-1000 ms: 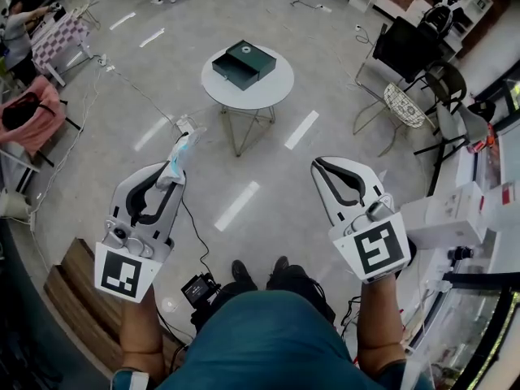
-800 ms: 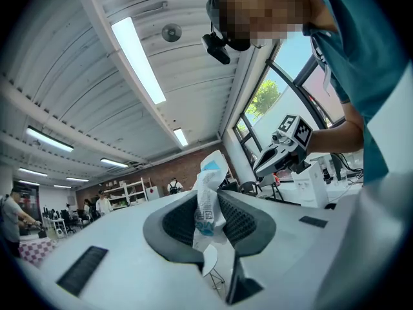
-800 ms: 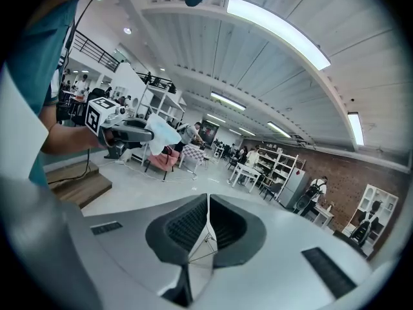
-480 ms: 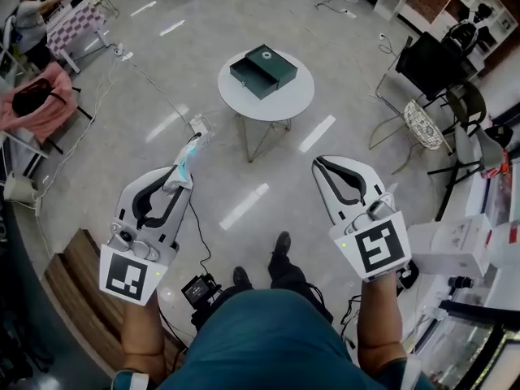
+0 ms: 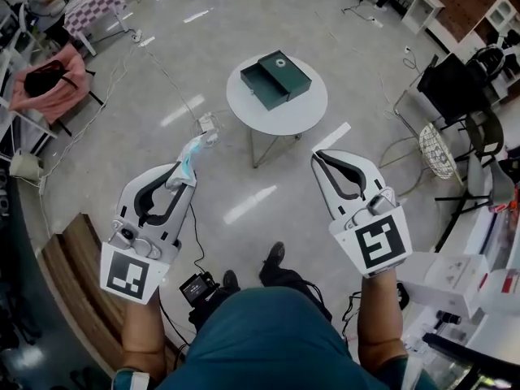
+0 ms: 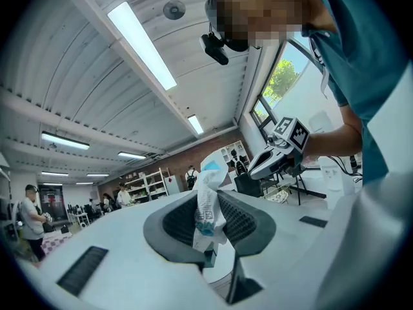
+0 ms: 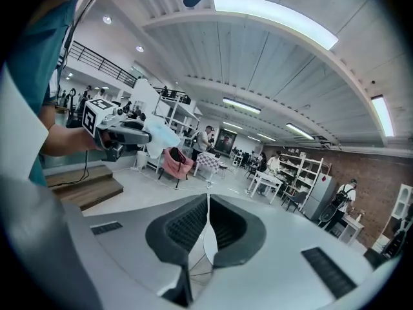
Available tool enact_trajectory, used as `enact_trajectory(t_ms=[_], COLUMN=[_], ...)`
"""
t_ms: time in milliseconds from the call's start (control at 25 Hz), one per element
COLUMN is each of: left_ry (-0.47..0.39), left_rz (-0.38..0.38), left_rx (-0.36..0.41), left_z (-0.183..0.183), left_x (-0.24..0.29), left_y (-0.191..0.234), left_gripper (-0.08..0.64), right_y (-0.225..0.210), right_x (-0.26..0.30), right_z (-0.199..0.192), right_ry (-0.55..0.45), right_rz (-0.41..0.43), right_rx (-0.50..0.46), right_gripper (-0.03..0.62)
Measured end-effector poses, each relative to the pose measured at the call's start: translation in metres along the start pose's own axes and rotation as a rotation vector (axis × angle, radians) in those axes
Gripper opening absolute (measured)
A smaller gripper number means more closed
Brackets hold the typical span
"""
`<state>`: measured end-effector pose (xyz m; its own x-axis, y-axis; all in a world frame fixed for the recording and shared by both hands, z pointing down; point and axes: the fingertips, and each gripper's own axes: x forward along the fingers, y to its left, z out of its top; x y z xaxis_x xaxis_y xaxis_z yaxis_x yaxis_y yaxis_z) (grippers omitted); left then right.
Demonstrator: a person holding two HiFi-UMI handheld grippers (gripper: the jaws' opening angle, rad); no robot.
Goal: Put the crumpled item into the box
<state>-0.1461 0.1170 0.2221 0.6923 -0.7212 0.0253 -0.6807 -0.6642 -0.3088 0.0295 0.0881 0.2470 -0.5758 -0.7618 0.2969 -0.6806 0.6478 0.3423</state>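
A crumpled white and pale blue wrapper sticks out from the tips of my left gripper, which is shut on it. In the left gripper view the wrapper is pinched between the two dark pads. The dark green box lies open on a round white table ahead of me, well beyond both grippers. My right gripper is shut with nothing in it; in the right gripper view its pads meet along a thin line. Both grippers hang in the air over the floor.
A wire chair and dark chairs stand at the right. A pink-draped chair and a checked table are at the far left. A wooden step lies at my left. White boxes sit on a counter at the right. Cables run across the floor.
The view has shifted: the table with the box now sits nearer and more to the right. The left gripper still holds the wrapper, and the right one stays shut.
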Motion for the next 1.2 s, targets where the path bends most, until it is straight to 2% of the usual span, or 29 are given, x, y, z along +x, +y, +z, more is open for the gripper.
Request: enact_trajectory(t_ms=[400, 720, 880, 1200], left_ry=[0.015, 0.027, 0.015, -0.045], left_rz=[0.065, 0.035, -0.010, -0.145], left_rx=[0.020, 0.034, 0.014, 0.001], left_z=[0.005, 0.006, -0.002, -0.013], left_x=[0.041, 0.073, 0.091, 0.144], left_y=[-0.011, -0.019, -0.012, 0.002], left_gripper=[0.092, 0.092, 0.092, 0.092], right_y=[-0.044, -0.076, -0.080, -0.113], right_x=[0.004, -0.004, 0.000, -0.003], right_z=[-0.021, -0.042, -0.048, -0.061], right_ry=[-0.043, -0.035, -0.005, 0.063], right_rz=[0.049, 0.018, -0.008, -0.145], right_rx=[-0.012, 0.014, 0.021, 0.044], right_gripper=[0.040, 0.040, 0.040, 0.040])
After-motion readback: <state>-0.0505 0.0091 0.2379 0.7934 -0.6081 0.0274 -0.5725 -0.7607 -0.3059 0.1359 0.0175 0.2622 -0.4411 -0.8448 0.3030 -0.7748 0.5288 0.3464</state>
